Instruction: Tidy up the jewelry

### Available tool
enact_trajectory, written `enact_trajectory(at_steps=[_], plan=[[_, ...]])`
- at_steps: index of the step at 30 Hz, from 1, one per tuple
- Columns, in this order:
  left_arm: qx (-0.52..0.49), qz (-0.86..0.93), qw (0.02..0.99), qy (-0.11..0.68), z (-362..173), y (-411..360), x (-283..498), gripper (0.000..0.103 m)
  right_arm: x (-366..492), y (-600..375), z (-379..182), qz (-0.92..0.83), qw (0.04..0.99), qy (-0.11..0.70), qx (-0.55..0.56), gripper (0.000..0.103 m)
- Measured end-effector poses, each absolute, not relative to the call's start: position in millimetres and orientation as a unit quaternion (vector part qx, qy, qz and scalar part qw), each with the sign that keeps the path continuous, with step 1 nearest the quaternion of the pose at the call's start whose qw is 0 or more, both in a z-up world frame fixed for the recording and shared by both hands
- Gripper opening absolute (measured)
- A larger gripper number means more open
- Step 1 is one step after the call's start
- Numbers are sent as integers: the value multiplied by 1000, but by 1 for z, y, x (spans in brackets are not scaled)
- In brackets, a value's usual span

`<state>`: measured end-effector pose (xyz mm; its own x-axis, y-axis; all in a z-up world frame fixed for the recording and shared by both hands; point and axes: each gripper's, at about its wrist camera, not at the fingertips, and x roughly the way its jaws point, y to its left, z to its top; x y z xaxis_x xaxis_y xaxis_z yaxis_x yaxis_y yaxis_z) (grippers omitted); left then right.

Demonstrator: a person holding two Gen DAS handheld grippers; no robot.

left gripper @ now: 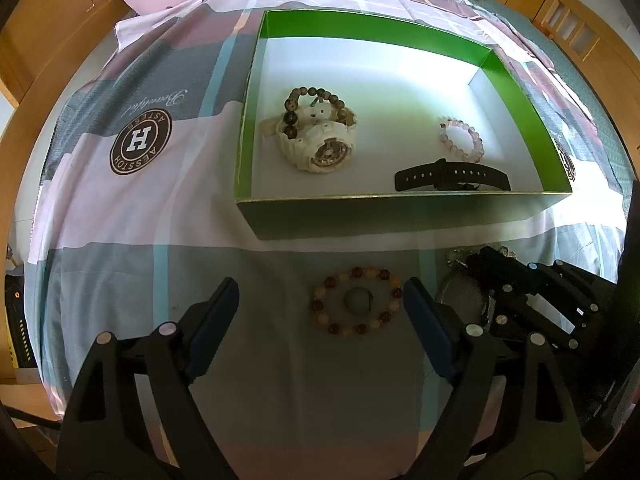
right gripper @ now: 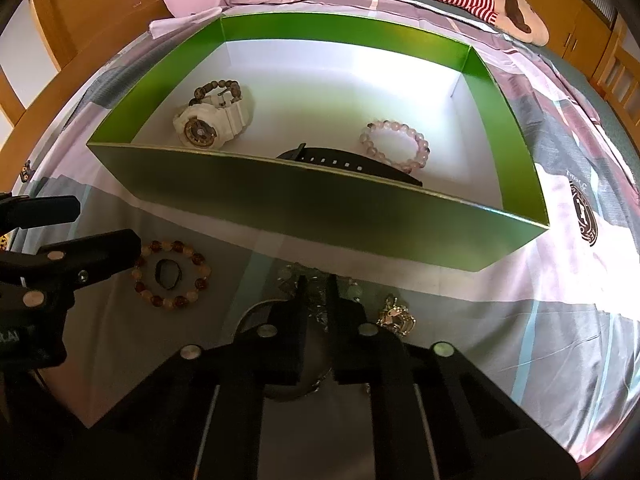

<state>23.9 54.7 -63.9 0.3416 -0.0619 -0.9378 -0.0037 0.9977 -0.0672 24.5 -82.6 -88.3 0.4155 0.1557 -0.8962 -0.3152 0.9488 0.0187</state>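
Left tool point(left gripper: 320, 304) wide open, straddling the amber bead bracelet point(left gripper: 357, 301) on the bed point(left gripper: 120, 240), pads not touching it. Right tool point(right gripper: 318, 292) closed tight on a silvery jewelry tangle point(right gripper: 320, 312) just in front of the green box point(right gripper: 320, 216). Box holds white watch point(left gripper: 316, 138), dark bead bracelet point(left gripper: 304, 104), pink bracelet point(left gripper: 462, 140), black strap point(left gripper: 452, 176).

R tool point(right gripper: 316, 292) nearly shut on silvery jewelry point(right gripper: 320, 314) on bed, just before green box point(right gripper: 320, 216); beaded bracelet point(right gripper: 172, 274) at left.
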Motion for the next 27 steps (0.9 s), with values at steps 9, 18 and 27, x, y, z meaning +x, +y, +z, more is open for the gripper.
enact_trajectory(at_steps=[9,18,27], plan=[[-27,-18,818,574,-65,54,24,84,18,-86,-72,147,846,507,-72,1],[-24,-17,816,577,-67,54,23,85,10,-93,-51,150,855,493,-60,1],[-39,-35,815,577,-62,62,22,85,2,-107,-35,148,860,486,-43,0]])
